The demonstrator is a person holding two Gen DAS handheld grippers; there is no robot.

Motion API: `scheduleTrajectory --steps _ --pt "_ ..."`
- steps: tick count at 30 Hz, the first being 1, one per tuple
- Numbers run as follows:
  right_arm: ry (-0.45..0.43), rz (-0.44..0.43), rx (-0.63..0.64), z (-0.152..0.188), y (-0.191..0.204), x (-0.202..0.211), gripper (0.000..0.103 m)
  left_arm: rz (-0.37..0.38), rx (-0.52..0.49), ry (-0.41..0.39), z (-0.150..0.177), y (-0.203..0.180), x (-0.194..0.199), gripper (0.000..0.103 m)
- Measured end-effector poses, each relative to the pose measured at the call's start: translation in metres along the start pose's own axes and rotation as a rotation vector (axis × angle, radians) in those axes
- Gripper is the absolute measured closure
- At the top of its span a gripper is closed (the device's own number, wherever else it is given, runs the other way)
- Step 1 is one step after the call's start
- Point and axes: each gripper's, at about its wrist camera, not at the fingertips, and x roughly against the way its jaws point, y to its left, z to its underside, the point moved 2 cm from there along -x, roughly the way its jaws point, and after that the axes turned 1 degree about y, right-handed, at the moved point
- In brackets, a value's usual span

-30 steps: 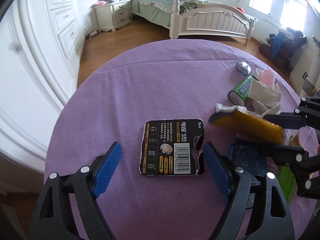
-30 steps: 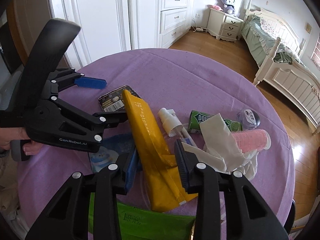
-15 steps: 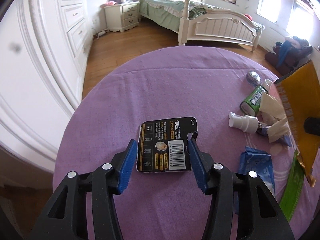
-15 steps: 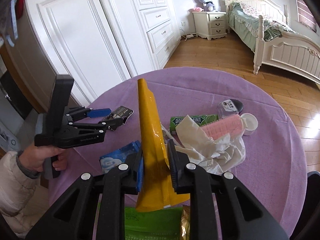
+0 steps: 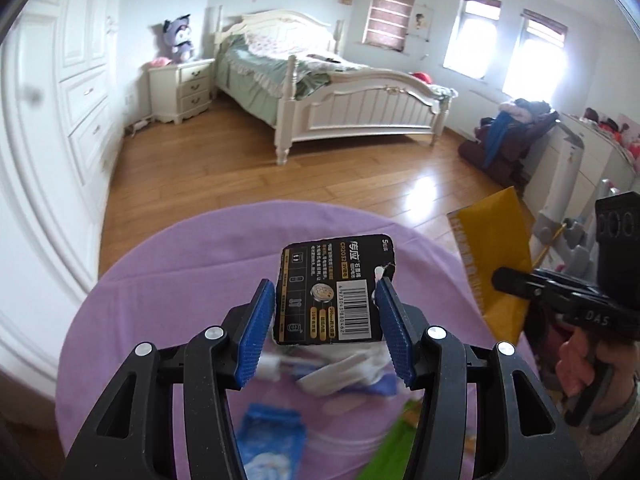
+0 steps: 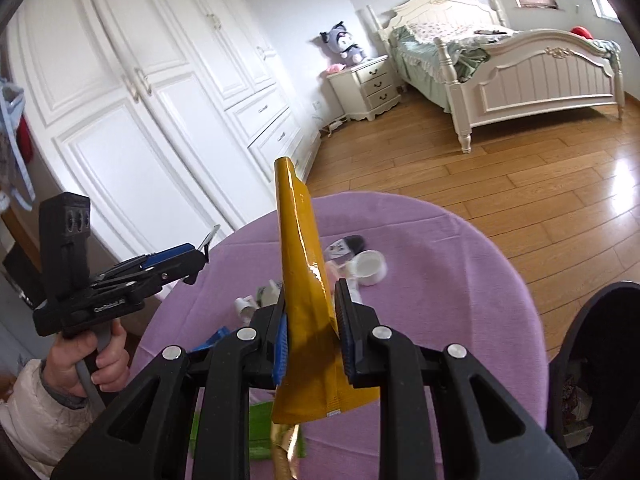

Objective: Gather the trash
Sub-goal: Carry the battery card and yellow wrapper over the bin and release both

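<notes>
With both pieces of trash already off the surface, the move ahead turns on where the bin sits relative to each hand.

Left wrist view: left gripper (image 5: 326, 322) jaws closed to card width, pinching the black battery card (image 5: 335, 287) by its side edges; card upright, long axis running away from the cam, well above the purple surface (image 5: 168, 300). Blurred leftovers below: blue packet (image 5: 270, 436), white tissue (image 5: 344, 368). No bin seen here.

Right wrist view: right gripper (image 6: 309, 330) jaws nearly shut, clamped on the yellow pouch (image 6: 304, 280) approx. at its lower third; long axis stands up and away. Dark rounded container (image 6: 592, 368) at lower right, just beside this gripper, prob. the bin. So right hand looks nearer, left must cross over.
</notes>
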Motion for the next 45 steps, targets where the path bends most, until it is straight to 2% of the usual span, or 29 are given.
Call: scheduleTrajectory --steps 9,18,26,37,39,40,41,42,43,45 --pt "-0.111 0.191 -0.178 0.007 -0.114 0.053 0.082 0.213 -0.100 0.056 -0.022 -0.141 -0.076 0.050" --pt "-0.122 0.320 -0.339 0.042 -0.206 0.077 0.082 0.342 -0.213 0.169 -0.011 -0.250 -0.153 0.050" --pt "-0.096 0.365 -0.419 0.065 -0.250 0.079 0.082 0.378 -0.252 0.275 0.015 -0.305 -0.205 0.050" --pt "-0.068 0.383 -0.483 0.090 -0.282 0.083 0.081 0.380 -0.263 0.327 0.026 -0.327 -0.236 0.050" --pt "-0.064 0.394 -0.492 0.090 -0.284 0.086 0.078 0.371 -0.273 0.329 0.026 -0.332 -0.238 0.049" --pt "-0.057 0.396 -0.500 0.089 -0.285 0.087 0.077 0.364 -0.283 0.326 0.025 -0.334 -0.237 0.041" --pt "-0.056 0.401 -0.508 0.090 -0.285 0.088 0.067 0.352 -0.294 0.313 0.024 -0.336 -0.235 0.031" --pt "-0.065 0.411 -0.514 0.090 -0.285 0.091 0.059 0.341 -0.306 0.295 0.024 -0.338 -0.232 0.027" --pt "-0.081 0.416 -0.517 0.091 -0.283 0.095 0.044 0.331 -0.318 0.280 0.023 -0.340 -0.229 0.023" --pt "-0.092 0.418 -0.515 0.091 -0.280 0.099 0.041 0.325 -0.340 0.267 0.021 -0.339 -0.219 0.021"
